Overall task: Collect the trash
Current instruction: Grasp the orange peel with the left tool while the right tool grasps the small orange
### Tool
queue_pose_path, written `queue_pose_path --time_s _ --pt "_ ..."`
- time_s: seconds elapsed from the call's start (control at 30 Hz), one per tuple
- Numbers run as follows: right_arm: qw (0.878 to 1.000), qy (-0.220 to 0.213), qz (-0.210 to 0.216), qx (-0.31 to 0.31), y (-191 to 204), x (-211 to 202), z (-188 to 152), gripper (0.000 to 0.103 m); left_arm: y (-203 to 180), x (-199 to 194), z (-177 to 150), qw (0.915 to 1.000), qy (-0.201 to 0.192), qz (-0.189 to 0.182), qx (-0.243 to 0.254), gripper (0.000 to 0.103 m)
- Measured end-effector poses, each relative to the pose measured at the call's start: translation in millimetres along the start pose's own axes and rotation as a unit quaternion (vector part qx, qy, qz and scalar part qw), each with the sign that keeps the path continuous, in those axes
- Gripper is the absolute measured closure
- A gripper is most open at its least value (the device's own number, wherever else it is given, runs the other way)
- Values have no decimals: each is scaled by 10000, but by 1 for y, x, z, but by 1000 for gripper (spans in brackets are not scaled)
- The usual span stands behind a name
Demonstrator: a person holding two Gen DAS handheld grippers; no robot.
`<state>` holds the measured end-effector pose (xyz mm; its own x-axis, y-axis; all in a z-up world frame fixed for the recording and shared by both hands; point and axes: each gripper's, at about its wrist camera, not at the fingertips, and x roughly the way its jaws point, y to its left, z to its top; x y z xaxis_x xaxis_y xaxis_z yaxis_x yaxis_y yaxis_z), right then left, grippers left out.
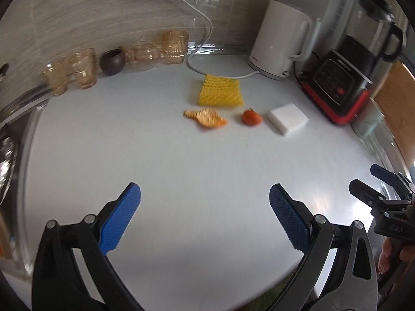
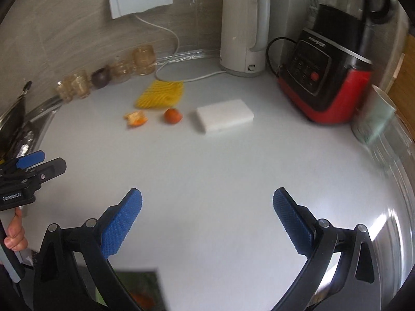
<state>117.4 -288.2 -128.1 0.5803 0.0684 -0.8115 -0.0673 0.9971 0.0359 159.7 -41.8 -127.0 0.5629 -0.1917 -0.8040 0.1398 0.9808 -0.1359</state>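
Note:
On the white counter lie a flat piece of orange peel (image 1: pixel 206 118) (image 2: pixel 136 118), a curled orange peel cup (image 1: pixel 251 117) (image 2: pixel 172 115), a yellow foam fruit net (image 1: pixel 220 90) (image 2: pixel 160 94) behind them, and a white sponge block (image 1: pixel 287 119) (image 2: pixel 224 115) to the right. My left gripper (image 1: pixel 205 210) is open and empty, well short of the peels. My right gripper (image 2: pixel 207 212) is open and empty, also short of them. Each gripper shows at the other view's edge: the right one (image 1: pixel 376 184), the left one (image 2: pixel 39 164).
A white kettle (image 1: pixel 280 41) (image 2: pixel 242 33) and a black-and-red blender (image 1: pixel 339 83) (image 2: pixel 326 80) stand at the back right. Amber glasses (image 1: pixel 83 68) and a dark bowl (image 1: pixel 112 62) line the back left wall. A sink edge (image 1: pixel 23 108) lies left. A green-lined bin (image 2: pixel 140 287) sits below the counter's front edge.

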Motion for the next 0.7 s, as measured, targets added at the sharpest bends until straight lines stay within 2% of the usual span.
queue_pose_path --time_s 0.2,0.3,0.43,0.7 --pt "9995 -4 252 -195 -21 50 37 2 -16 57 35 9999 -41 105 -19 8" --pt "9991 -1 318 -274 -26 66 47 3 -23 80 45 9998 -30 199 54 12" --pt "9985 18 508 -182 -34 80 55 2 -27 110 60 9991 23 407 132 21" --pt "9967 -9 757 -288 -37 94 63 2 -26 145 72 9982 152 575 -3 38"
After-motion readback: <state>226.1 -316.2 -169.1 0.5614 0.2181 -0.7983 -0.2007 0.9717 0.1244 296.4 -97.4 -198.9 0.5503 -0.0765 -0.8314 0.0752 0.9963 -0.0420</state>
